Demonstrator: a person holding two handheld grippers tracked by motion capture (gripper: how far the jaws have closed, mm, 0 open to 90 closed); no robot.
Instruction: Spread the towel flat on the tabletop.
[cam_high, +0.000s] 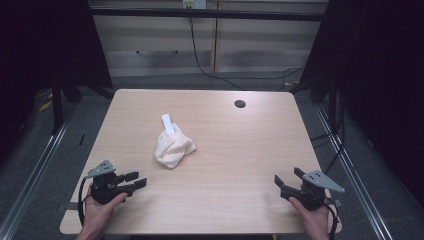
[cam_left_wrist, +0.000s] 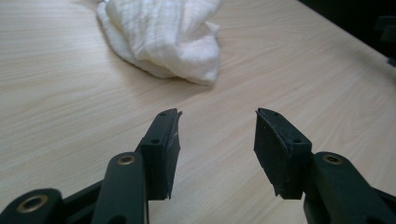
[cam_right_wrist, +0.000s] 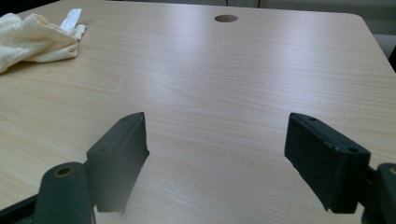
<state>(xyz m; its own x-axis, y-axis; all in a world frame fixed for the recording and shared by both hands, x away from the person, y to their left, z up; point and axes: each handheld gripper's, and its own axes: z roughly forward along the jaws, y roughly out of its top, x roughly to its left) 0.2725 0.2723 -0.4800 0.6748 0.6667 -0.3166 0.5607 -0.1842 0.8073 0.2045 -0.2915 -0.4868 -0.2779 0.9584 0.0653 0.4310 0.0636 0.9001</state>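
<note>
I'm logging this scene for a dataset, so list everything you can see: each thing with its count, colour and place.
cloth: one, cream-white, crumpled, left of the table's middle
label: one, white, a strip sticking out at the cloth's far side
table: one, light wood, rounded corners
cable hole: one, dark, round, far right of the tabletop
left gripper: one, black, near left corner, jaws open and holding nothing
right gripper: one, black, near right corner, jaws open and holding nothing
hands: two, at the near edge, each holding a gripper
</note>
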